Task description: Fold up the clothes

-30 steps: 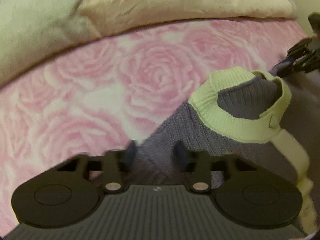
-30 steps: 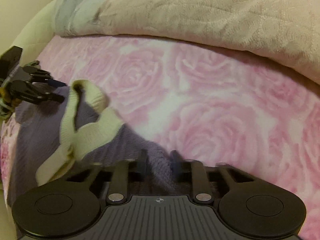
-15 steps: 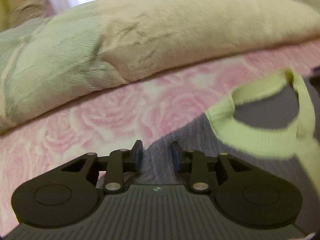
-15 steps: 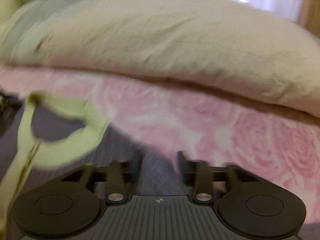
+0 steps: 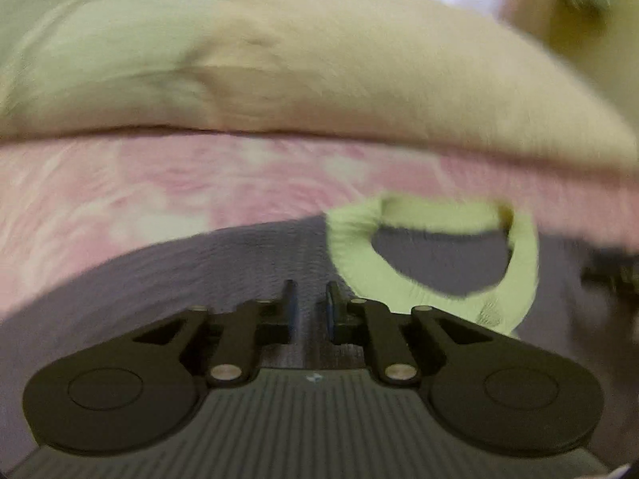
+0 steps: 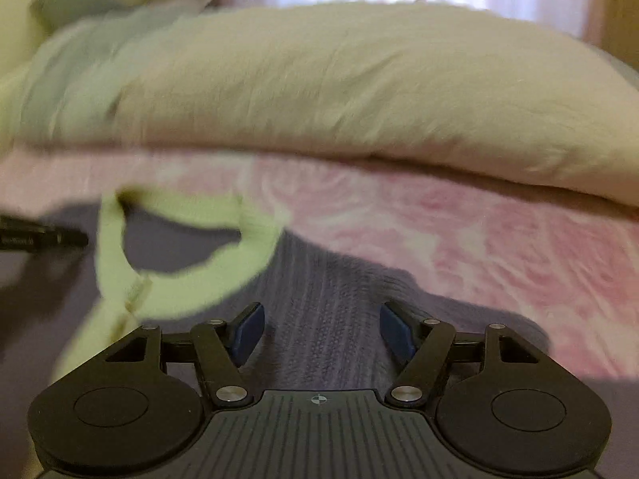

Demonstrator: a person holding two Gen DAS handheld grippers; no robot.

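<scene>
**Remote:** Both grippers have swung up toward the pillows since 1 second ago, dragging the grey knit cardigan (image 5: pixel 247 263) with them, so its pale green neckband (image 5: pixel 399 291) now lies flatter, facing the bed's head end. My right gripper (image 6: pixel 321 329) stands with its jaws wide apart, knit under them but neither pad pressing it. My left gripper (image 5: pixel 309 307) has just been closing; its jaws are nearly together with a ridge of grey knit between them, so I read it as pinching the cardigan.

**Partner:** Where does the cardigan sit?

**Remote:** Spread on the rose-print bedspread (image 6: pixel 499 247), collar toward the cream pillow (image 6: pixel 359 92), well short of touching it.

**Partner:** How will it handle?

**Remote:** Soft, light and stretchy, I'd guess; it will sag and drag. I'd take hold at the 2 shoulders, beside the ribbed neckband, where the knit is firmer.
</scene>
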